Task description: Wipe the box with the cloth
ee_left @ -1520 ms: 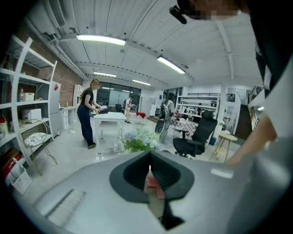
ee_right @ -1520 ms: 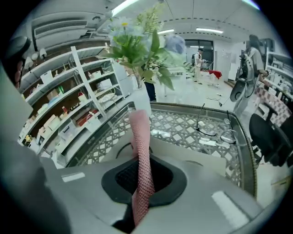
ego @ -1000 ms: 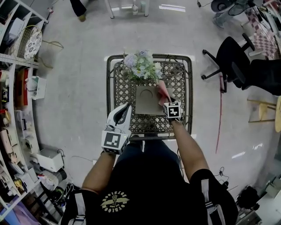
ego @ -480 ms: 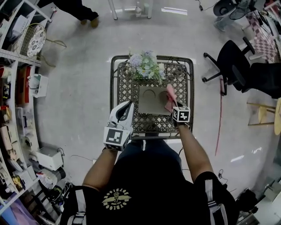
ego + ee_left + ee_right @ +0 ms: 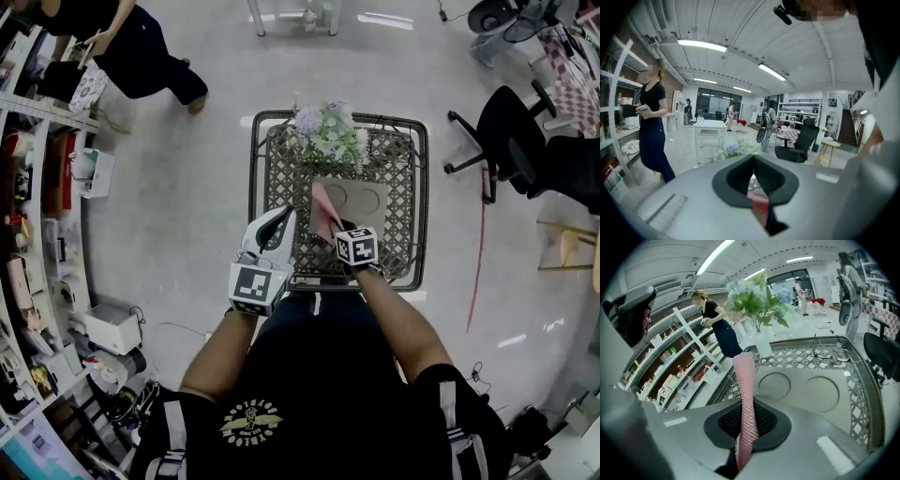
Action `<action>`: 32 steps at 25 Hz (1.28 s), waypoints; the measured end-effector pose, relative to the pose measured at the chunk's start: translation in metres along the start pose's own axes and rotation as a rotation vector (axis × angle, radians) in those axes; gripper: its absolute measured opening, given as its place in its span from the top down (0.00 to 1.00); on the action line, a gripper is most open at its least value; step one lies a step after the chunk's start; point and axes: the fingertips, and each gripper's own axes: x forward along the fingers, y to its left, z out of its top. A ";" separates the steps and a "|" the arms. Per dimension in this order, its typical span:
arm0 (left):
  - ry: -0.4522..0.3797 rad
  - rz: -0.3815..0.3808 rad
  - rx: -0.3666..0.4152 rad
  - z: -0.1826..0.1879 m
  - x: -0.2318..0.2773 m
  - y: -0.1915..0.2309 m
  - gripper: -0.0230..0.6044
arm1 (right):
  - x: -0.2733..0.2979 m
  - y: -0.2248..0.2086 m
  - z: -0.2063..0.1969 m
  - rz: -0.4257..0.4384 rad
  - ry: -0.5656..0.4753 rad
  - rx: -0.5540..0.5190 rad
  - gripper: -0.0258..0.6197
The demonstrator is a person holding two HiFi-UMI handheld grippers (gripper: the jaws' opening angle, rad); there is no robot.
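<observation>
Pinching the cloth (image 5: 743, 376) — right gripper (image 5: 747, 414) jaws tight; left gripper (image 5: 753, 164) jaws together.

There is one flat grey-brown cardboard box (image 5: 367, 200), and its top carries two round recesses. One pink mesh cloth (image 5: 322, 208) is in view. One metal table with a lattice top (image 5: 413, 246) bears them, along with one bunch of pale flowers with green leaves (image 5: 330, 134). Two hand-held grippers show, the left gripper (image 5: 283, 216) and the right gripper (image 5: 330, 228), each with one marker cube, so two cubes in all. One person in dark clothes (image 5: 127, 49) stands by the shelves. One black swivel chair (image 5: 497, 131) is seen whole; other dark seats at the edge are too cropped to count. One wooden stool (image 5: 565, 246) stands at the right.
</observation>
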 end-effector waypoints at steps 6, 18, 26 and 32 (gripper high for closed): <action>0.006 -0.009 0.008 -0.002 0.001 -0.004 0.96 | 0.035 0.009 -0.019 -0.005 0.093 -0.056 0.93; 0.026 -0.074 0.031 -0.001 0.011 -0.019 0.96 | 0.009 -0.067 -0.036 -0.183 0.120 -0.048 0.93; 0.012 -0.072 0.040 0.007 0.021 -0.027 0.96 | -0.020 -0.105 -0.046 -0.249 0.113 -0.030 0.93; 0.021 -0.061 0.047 0.007 0.020 -0.028 0.96 | -0.040 -0.132 -0.058 -0.306 0.121 0.000 0.93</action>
